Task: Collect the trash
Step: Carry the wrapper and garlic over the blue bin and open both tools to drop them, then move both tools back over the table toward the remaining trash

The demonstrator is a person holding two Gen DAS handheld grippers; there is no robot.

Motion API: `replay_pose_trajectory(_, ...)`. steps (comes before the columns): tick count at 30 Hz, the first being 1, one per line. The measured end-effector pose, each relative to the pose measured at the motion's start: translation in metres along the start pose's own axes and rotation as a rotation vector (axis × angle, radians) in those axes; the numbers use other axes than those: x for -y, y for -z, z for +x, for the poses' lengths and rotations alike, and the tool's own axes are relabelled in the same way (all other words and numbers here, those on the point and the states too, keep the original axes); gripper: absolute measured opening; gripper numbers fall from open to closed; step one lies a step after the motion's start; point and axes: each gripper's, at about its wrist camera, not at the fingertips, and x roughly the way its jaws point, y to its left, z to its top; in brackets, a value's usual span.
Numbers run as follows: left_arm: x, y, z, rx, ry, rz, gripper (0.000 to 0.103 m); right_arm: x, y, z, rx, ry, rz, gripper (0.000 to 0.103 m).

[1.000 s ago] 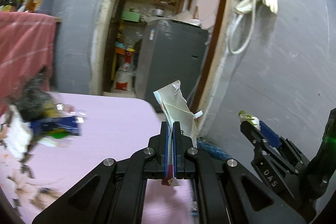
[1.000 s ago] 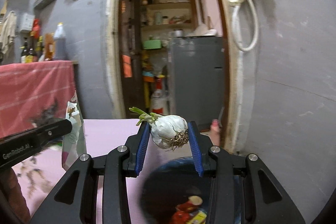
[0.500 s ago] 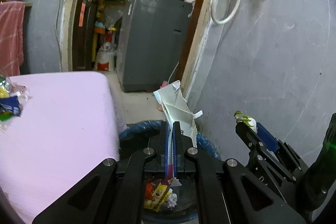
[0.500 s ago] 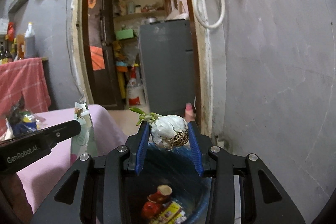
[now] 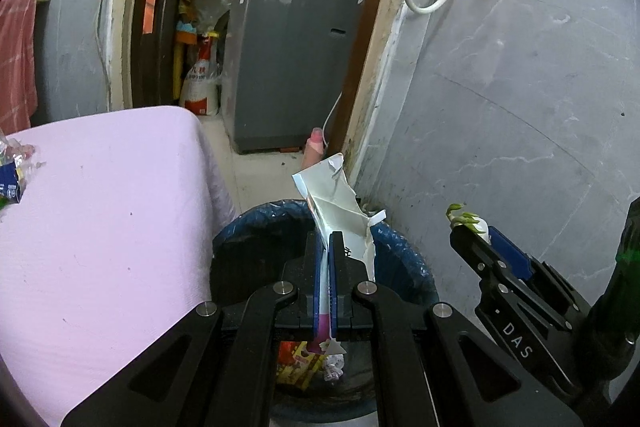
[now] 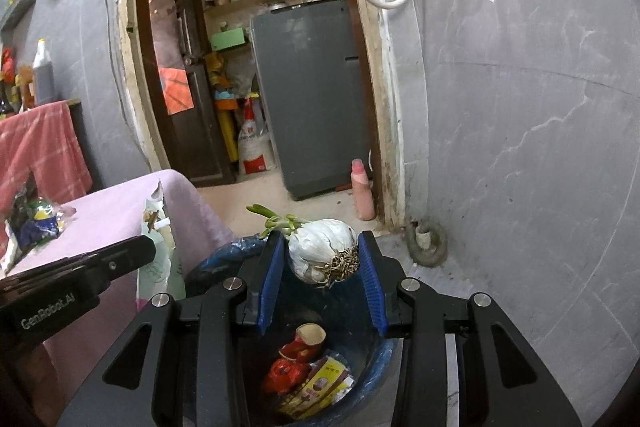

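Left gripper [image 5: 329,247] clamped tight on torn white carton [image 5: 340,203], held above blue-lined bin [image 5: 404,259] beside pink-covered table [image 5: 104,211]. Right gripper [image 6: 320,259] pinching sprouted garlic bulb [image 6: 320,253] between blue pads, over the same bin, which holds wrappers [image 6: 316,387].

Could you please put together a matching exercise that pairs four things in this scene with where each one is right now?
Things:
1. garlic bulb
2. torn carton
3. red wrapper
4. blue packet

Places:
A. lying at the bottom of the bin
B. clamped in the left gripper
C. on the pink tablecloth
D. held between the pads of the right gripper

Pairs: 1-D, 2-B, 3-A, 4-C
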Motion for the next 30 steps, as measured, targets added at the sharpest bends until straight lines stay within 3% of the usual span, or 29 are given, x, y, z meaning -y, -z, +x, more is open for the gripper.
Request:
replay_pose_trajectory(14,-0.008,-0.002,0.0,-0.02,0.004,-0.054,0.002,0.004,-0.004,0.01,-0.032,-0.028,0.018,0.037)
replay_pose_trajectory(20,-0.009,-0.003,-0.005,-0.011,0.003,-0.069,0.003,0.005,-0.003,0.008,-0.024,-0.032,0.026,0.043)
replay_pose_trajectory(22,-0.011,-0.004,-0.007,0.0,0.003,-0.074,0.006,0.004,-0.004,0.006,-0.018,-0.031,0.027,0.044)
replay_pose_trajectory(24,-0.013,-0.003,-0.011,0.017,0.005,-0.08,0.016,0.004,-0.005,0.004,-0.011,-0.03,0.03,0.045)
replay_pose_trajectory(26,-0.013,-0.004,-0.017,0.04,0.002,-0.086,0.023,0.004,-0.007,0.001,0.005,-0.026,0.036,0.054)
replay_pose_trajectory(30,-0.013,-0.009,-0.03,0.094,-0.021,-0.072,0.028,0.001,-0.013,-0.009,0.043,-0.019,0.032,0.059)
